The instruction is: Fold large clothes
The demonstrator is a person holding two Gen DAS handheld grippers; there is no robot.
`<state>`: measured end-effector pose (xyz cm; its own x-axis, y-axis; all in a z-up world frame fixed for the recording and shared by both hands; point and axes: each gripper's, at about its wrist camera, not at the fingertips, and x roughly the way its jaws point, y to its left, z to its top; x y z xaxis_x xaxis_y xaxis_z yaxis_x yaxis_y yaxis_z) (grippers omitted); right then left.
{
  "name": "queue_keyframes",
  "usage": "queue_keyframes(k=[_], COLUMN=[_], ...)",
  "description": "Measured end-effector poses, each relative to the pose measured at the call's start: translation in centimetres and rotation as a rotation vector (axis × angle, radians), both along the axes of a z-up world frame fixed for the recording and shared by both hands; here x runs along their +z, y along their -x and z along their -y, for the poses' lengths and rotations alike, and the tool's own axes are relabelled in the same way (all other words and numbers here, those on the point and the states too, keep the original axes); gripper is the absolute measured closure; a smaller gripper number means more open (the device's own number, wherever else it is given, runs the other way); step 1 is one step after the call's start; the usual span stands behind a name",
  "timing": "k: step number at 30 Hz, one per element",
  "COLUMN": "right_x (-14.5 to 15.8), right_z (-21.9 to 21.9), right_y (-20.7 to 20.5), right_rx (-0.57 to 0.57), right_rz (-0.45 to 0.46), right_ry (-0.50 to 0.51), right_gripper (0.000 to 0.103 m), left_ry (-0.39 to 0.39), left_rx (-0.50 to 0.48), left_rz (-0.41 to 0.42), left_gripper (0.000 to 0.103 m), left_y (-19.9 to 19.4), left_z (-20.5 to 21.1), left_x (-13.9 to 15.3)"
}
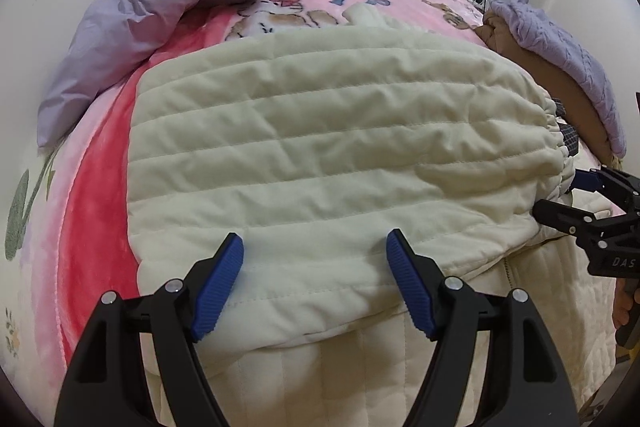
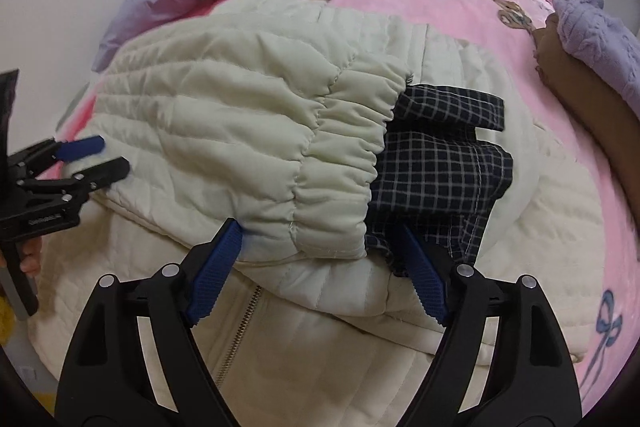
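Centrally on pink plush cartoon-print blanket [image 1: 312, 7]: cream quilted padded jacket [image 1: 320, 131], partly folded, checked lining [image 2: 440, 163] exposed. Left gripper [image 1: 315, 259] spread wide over near fold; right gripper [image 2: 320, 247] likewise gaping at elastic cuff. Soft, bulky, light; pinch edges.

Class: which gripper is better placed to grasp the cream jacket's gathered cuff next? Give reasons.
Right. The right gripper is open with the cuff just ahead of its fingers. The left gripper, also open, faces the jacket body, cuff off to its right.
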<state>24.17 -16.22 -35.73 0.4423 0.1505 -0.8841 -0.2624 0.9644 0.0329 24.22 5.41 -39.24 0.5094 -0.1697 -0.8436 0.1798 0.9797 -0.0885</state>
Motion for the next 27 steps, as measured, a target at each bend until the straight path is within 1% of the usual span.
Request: queue_keyframes(k=[4, 6, 7, 9, 11, 12, 14, 15, 17, 18, 20, 21, 22, 23, 25, 27], right_x=[-0.5, 0.0, 0.8, 3.0, 5.6, 6.9, 7.9, 7.8, 7.1, 6.5, 4.9, 3.4, 2.1, 1.4, -0.1, -0.9], right_z=[-0.3, -0.3, -0.2, 0.2, 0.8, 1.1, 1.2, 1.3, 1.3, 1.4, 1.5, 1.5, 1.5, 1.5, 2.1, 2.4], right_y=[-0.7, -1.0, -1.0, -0.7, -0.1, 0.1, -1.0, -1.7, -3.4, -4.4, -6.0, -6.7, -7.1, -7.3, -6.9, -6.7], right_rx=[-0.003, -0.002, 0.001, -0.005, -0.014, -0.027, -0.051, -0.062, -0.087, -0.094, -0.120, -0.135, -0.150, -0.161, -0.200, -0.214], right_rz=[-0.025, -0.037, -0.037, 0.018, 0.113, 0.164, 0.185, 0.180, 0.157, 0.131, 0.077, 0.018, -0.031, -0.054, -0.068, -0.072], right_ry=[0.018, 0.014, 0.007, -0.032, -0.081, -0.098, -0.086, -0.072, -0.050, -0.063, -0.072, -0.061, -0.053, -0.058, -0.115, -0.143], right_gripper=[0.024, 0.024, 0.025, 0.024, 0.024, 0.024, 0.024, 0.025, 0.026, 0.029, 0.030, 0.029, 0.029, 0.029, 0.029, 0.029], left_ry=[-0.024, -0.030, -0.014, 0.037, 0.066, 0.075, 0.097, 0.098, 0.090, 0.091, 0.094, 0.082, 0.067, 0.049, 0.010, 0.004], left_rx=[0.001, 0.010, 0.012, 0.022, 0.034, 0.042, 0.058, 0.065, 0.074, 0.083, 0.081, 0.078, 0.072, 0.066, 0.047, 0.047], left_rz=[0.001, 0.007, 0.015, 0.066, 0.116, 0.131, 0.138, 0.130, 0.055, -0.008, -0.088, -0.111, -0.119, -0.121, -0.121, -0.122], left_gripper=[0.030, 0.030, 0.030, 0.030, 0.029, 0.026, 0.026, 0.026, 0.026, 0.026, 0.026, 0.026, 0.026, 0.026, 0.025, 0.025], left_y=[-0.1, -0.1, -0.1, -0.2, -0.8, -2.0, -4.4, -5.6, -9.0, -11.1, -13.1, -13.7, -13.8, -13.8, -13.7, -13.7], left_z=[0.3, 0.4, 0.3, 0.0, -0.4, -0.5, -0.9, -1.0, -1.2, -1.3, -1.1, -0.8, -0.4, -0.1, 0.4, 0.5], left_x=[-0.1, 0.6, 1.2, 3.6, 5.7, 6.9, 7.8, 7.8, 6.9, 5.8, 4.0, 3.2, 2.7, 2.1, 1.1, 0.4])
